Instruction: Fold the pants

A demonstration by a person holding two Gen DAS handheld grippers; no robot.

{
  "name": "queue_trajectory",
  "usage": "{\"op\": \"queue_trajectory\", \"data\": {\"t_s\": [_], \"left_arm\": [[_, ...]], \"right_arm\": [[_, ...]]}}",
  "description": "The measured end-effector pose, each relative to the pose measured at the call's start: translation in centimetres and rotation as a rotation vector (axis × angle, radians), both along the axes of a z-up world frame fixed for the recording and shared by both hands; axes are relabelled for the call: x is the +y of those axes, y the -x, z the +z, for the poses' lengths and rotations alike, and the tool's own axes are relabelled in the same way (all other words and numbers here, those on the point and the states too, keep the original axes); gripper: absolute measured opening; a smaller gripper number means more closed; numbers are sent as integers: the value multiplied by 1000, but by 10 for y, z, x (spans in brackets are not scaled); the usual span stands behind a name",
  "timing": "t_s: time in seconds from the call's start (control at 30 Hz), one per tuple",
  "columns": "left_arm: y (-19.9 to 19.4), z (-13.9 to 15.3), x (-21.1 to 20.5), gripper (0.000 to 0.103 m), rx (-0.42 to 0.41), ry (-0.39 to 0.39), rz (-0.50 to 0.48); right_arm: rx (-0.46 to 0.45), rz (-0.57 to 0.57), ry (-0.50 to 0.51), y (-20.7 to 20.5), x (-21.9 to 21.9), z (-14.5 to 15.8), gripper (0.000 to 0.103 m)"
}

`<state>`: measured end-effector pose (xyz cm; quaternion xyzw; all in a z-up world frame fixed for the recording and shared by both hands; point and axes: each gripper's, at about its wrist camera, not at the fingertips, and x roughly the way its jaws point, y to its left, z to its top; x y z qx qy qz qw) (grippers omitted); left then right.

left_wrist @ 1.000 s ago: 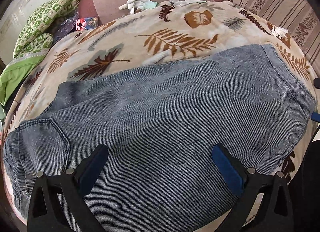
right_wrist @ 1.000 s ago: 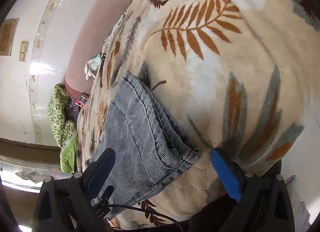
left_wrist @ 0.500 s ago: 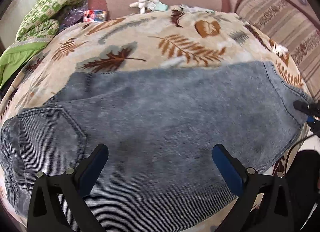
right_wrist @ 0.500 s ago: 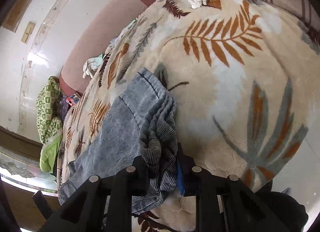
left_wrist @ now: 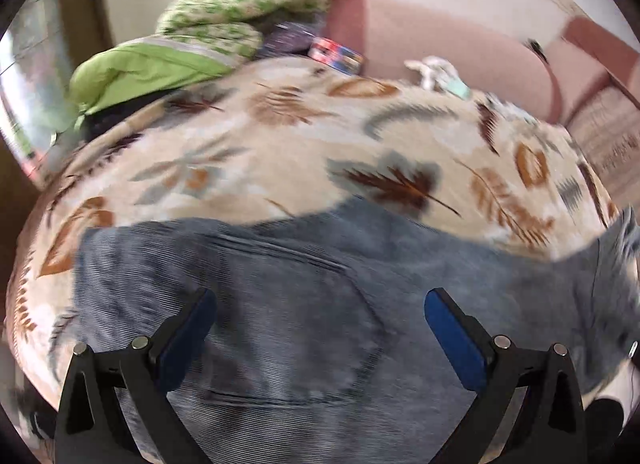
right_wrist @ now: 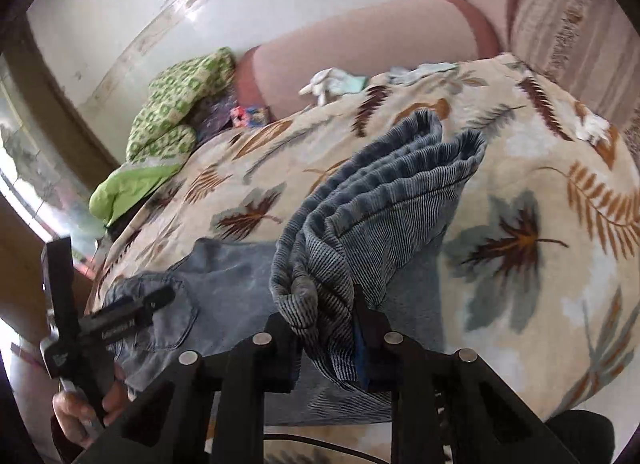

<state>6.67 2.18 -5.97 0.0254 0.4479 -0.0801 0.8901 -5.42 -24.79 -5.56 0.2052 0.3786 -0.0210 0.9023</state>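
Blue-grey denim pants (left_wrist: 312, 304) lie on a leaf-print blanket (left_wrist: 280, 144). My left gripper (left_wrist: 320, 320) is open and empty, hovering over the seat end with its back pocket. My right gripper (right_wrist: 328, 328) is shut on the bunched leg hems (right_wrist: 384, 192) and holds them lifted above the blanket, over the flat part of the pants (right_wrist: 224, 272). The left gripper's body (right_wrist: 108, 324) and the hand holding it show at the lower left of the right wrist view.
A pink sofa back (left_wrist: 448, 44) runs behind the blanket. A green patterned cloth pile (left_wrist: 224, 12) and a small colourful box (left_wrist: 336, 56) lie at the far left. White gloves (right_wrist: 332, 82) rest by the sofa back. A striped cushion (right_wrist: 572, 32) is at the right.
My right gripper, shut on the leg hems since half a second ago, has lifted them and carried them left over the pants. My left gripper has swung left toward the waist end.
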Motion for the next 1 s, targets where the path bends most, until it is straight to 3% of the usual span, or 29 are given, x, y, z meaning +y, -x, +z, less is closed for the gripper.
{"op": "queue_trajectory", "data": {"t_s": [0.17,0.23,0.27,0.3,0.4,0.47,0.6,0.77,0.9,1.0], "left_arm": [[-11,2,30,103,-3,30,70],[-13,-2,31,103,6,23,70],[-13,-3,31,103,8,16,67],[-13,-4,28,103,8,9,62],[-11,-6,20,103,1,-10,39],[-7,-6,13,103,-9,-12,16],[7,-12,-15,103,-18,-27,-75],[31,-29,-64,103,-14,-95,-225],[41,-54,-90,103,9,-205,-277],[41,-63,-92,103,6,-213,-280]], "right_arm": [[129,166,-52,-30,65,-35,28],[210,231,-82,-39,88,-56,42],[241,271,-87,-41,98,-64,67],[250,325,-103,-40,107,-70,74],[194,465,-40,-27,124,-62,74],[162,558,-70,-17,119,-53,74],[15,424,-5,-3,67,-33,74],[-35,163,-118,-22,-16,-32,73],[-14,150,-199,-60,-38,-45,59],[23,164,-266,-95,-42,-58,58]]}}
